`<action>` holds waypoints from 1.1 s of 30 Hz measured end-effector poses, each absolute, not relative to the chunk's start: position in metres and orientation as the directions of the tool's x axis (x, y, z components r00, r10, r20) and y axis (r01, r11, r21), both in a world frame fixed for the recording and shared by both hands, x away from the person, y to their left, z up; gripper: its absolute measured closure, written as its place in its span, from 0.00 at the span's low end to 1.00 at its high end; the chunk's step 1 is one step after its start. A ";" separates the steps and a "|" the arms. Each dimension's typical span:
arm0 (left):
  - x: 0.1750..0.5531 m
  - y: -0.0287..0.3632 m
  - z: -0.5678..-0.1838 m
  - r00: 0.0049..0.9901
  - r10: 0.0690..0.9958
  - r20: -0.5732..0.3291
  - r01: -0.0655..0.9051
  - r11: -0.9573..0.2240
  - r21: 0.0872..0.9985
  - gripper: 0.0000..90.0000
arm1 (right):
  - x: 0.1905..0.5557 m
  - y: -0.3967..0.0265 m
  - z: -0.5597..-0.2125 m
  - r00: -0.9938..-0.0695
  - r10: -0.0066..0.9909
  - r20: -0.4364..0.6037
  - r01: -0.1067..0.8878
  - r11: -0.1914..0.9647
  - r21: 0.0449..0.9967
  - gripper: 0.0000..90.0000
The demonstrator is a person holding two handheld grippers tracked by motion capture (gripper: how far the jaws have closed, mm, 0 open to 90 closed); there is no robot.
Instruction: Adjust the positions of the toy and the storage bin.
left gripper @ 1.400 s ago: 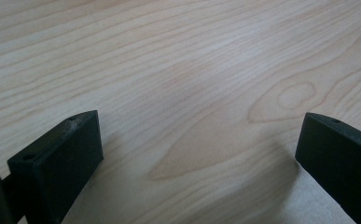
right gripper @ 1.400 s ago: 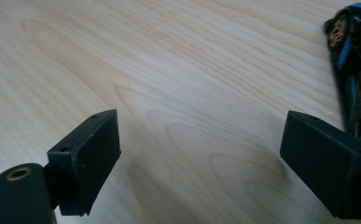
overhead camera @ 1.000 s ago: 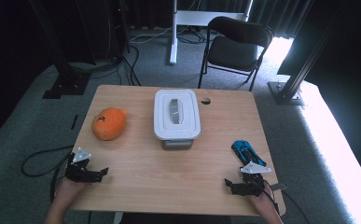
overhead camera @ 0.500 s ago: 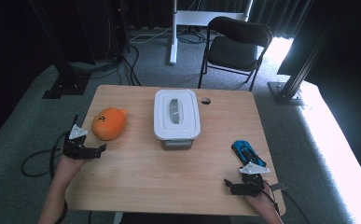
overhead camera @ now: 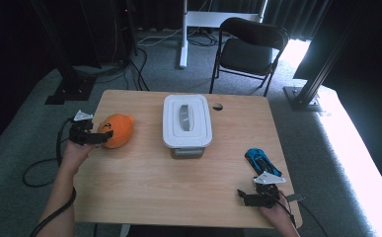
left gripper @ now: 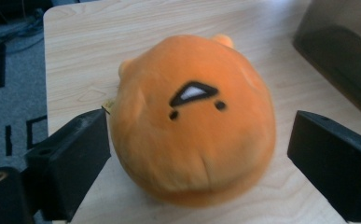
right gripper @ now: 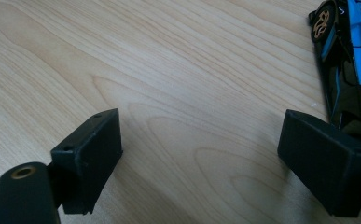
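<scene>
An orange round plush toy (overhead camera: 115,129) with a small stitched face lies at the table's left side. My left gripper (overhead camera: 102,138) reaches it from the left edge. In the left gripper view the plush (left gripper: 192,121) sits between the jaws of the left gripper (left gripper: 199,158). These jaws have just been closing; one is at the plush's side and the other stands apart from it. My right gripper (overhead camera: 243,197) rests open near the front right corner. In the right gripper view the right gripper (right gripper: 201,154) has bare wood between its jaws, with a blue toy car (right gripper: 350,60) beside one jaw.
A white lidded box (overhead camera: 187,121) with a handle stands in the middle of the wooden table (overhead camera: 178,187). The blue toy car (overhead camera: 262,162) lies right of it. A black folding chair (overhead camera: 250,49) stands behind the table, and cables trail on the floor at left.
My left hand has moved away from the front edge, up along the table's left side, until its jaws stand around the orange plush. The right gripper has stayed put.
</scene>
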State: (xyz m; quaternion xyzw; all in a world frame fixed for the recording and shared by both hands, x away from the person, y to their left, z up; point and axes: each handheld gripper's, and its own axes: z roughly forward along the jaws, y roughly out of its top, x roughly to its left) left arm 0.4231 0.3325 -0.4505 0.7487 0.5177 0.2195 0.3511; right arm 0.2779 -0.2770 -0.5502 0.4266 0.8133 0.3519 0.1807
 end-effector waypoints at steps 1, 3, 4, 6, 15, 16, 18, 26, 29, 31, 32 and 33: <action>0.423 0.332 -0.451 0.368 0.929 -0.035 0.621 -0.218 0.753 0.14 | 0.278 -0.277 -0.550 -0.571 0.821 0.006 0.567 0.388 0.727 0.14; 0.434 0.329 -0.457 0.373 0.927 -0.032 0.655 -0.238 0.718 0.16 | 0.278 -0.277 -0.550 -0.571 0.821 0.006 0.567 0.388 0.727 0.14; 0.437 0.328 -0.461 0.387 0.921 -0.045 0.669 -0.247 0.700 0.17 | 0.278 -0.277 -0.550 -0.570 0.821 0.006 0.567 0.388 0.727 0.14; 0.441 0.325 -0.466 0.390 0.919 -0.056 0.686 -0.249 0.684 0.17 | 0.278 -0.277 -0.550 -0.570 0.822 0.006 0.567 0.388 0.727 0.14; 0.446 0.310 -0.483 0.399 0.916 -0.041 0.688 -0.270 0.674 0.16 | 0.278 -0.277 -0.550 -0.569 0.822 0.006 0.567 0.387 0.727 0.15; 0.446 0.309 -0.484 0.394 0.919 -0.026 0.694 -0.279 0.664 0.16 | 0.278 -0.277 -0.550 -0.569 0.823 0.006 0.567 0.386 0.728 0.15; 0.446 0.306 -0.485 0.387 0.922 -0.015 0.696 -0.281 0.661 0.19 | 0.278 -0.277 -0.550 -0.569 0.823 0.006 0.567 0.386 0.728 0.15; 0.432 0.303 -0.481 0.378 0.925 0.040 0.660 -0.299 0.689 0.61 | 0.278 -0.277 -0.550 -0.568 0.823 0.006 0.567 0.387 0.727 0.15; 0.424 0.305 -0.478 0.365 0.931 0.028 0.644 -0.274 0.714 0.70 | 0.278 -0.277 -0.550 -0.568 0.823 0.005 0.567 0.387 0.727 0.15; 0.417 0.309 -0.475 0.355 0.935 0.011 0.636 -0.250 0.730 0.72 | 0.278 -0.277 -0.550 -0.568 0.823 0.005 0.567 0.387 0.727 0.15; 0.414 0.311 -0.473 0.352 0.936 0.021 0.634 -0.255 0.730 0.73 | 0.278 -0.277 -0.550 -0.568 0.823 0.005 0.567 0.387 0.727 0.15; 0.410 0.312 -0.472 0.343 0.938 0.038 0.631 -0.260 0.731 0.73 | 0.278 -0.277 -0.550 -0.568 0.823 0.005 0.567 0.387 0.727 0.15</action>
